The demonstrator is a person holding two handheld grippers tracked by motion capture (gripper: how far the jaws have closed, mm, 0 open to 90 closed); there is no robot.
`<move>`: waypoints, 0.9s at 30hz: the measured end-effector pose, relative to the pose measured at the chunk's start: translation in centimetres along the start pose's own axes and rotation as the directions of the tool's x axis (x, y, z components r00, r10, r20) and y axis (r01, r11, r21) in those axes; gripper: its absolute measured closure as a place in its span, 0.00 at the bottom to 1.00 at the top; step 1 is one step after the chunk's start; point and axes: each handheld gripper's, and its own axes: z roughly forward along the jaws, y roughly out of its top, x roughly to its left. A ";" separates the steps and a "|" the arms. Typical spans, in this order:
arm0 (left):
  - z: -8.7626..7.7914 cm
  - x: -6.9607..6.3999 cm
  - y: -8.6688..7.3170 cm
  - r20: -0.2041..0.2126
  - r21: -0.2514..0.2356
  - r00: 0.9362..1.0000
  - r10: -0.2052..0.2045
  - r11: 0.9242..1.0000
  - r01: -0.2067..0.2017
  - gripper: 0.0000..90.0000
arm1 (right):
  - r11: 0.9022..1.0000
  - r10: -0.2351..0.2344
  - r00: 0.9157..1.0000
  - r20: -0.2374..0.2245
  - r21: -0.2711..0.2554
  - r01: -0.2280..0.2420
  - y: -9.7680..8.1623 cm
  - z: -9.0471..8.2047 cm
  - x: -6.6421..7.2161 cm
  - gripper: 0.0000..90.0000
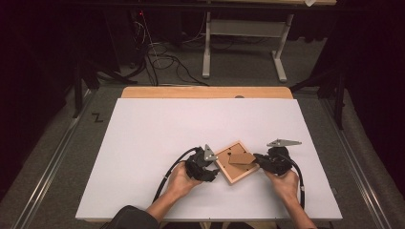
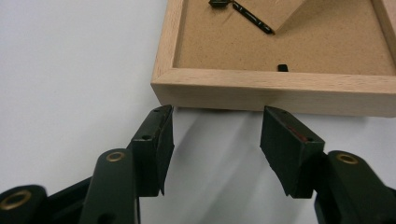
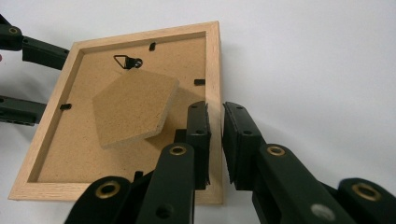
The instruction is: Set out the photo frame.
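Clamping the wooden rail of the picture frame [image 3: 116, 112] between its jaws, my right gripper [image 3: 215, 140] holds the near edge, pads pressed on either side; the frame lies face down on the white table [image 1: 143, 143]; my left gripper [image 2: 217, 140] stands wide, jaws apart, the frame's side rail just ahead of its fingertips, nothing between them.
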 end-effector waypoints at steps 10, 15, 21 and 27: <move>0.5 -0.2 0.1 -0.012 0.001 1.000 0.006 1.000 -0.006 0.50 | 0.999 0.043 0.999 -0.025 0.006 -0.043 0.1 0.0 -0.8 0.92; 0.8 0.1 0.5 -0.010 -0.023 1.000 -0.015 1.000 0.015 0.50 | 0.999 0.047 0.999 -0.023 0.006 -0.047 0.1 0.0 -0.9 0.92; 0.9 0.4 0.6 -0.010 -0.046 1.000 -0.025 0.999 0.025 0.50 | 0.999 0.041 0.999 -0.020 0.007 -0.040 0.2 0.0 -0.9 0.92; 0.6 0.4 0.7 -0.011 -0.061 1.000 -0.022 0.998 0.021 0.51 | 1.000 0.029 1.000 -0.008 0.005 -0.029 0.2 -0.2 -0.7 0.91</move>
